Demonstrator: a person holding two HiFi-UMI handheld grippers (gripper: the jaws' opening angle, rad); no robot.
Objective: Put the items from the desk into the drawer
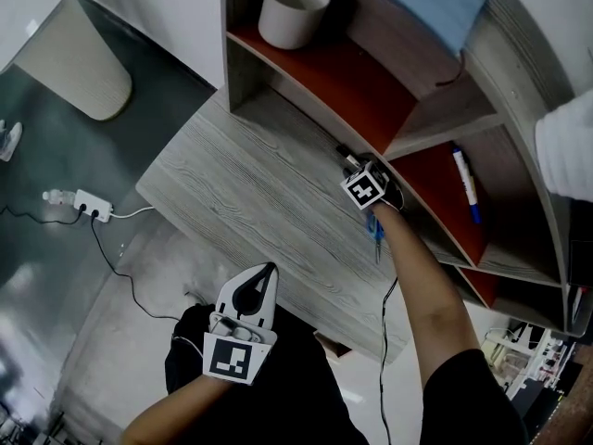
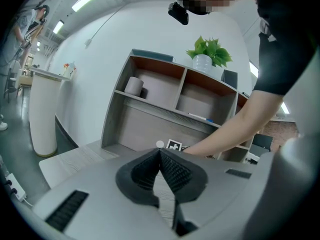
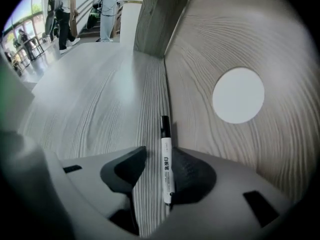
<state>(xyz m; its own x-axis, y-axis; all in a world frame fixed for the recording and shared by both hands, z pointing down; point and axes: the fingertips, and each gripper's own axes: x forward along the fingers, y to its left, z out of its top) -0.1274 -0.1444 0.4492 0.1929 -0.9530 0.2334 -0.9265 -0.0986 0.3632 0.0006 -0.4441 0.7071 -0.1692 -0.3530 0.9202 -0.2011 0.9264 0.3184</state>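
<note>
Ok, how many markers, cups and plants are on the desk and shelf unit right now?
Markers: 2, a white black-capped marker on the grey wooden desk and a white blue-capped marker on a red-brown shelf
Cups: 1, a white cylindrical cup
Plants: 1, a green potted plant
Total: 4

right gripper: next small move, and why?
Probably close the right gripper's jaws on the marker: it lies flat on the desk between the open jaws, beside the back panel, not yet pinched.
</note>
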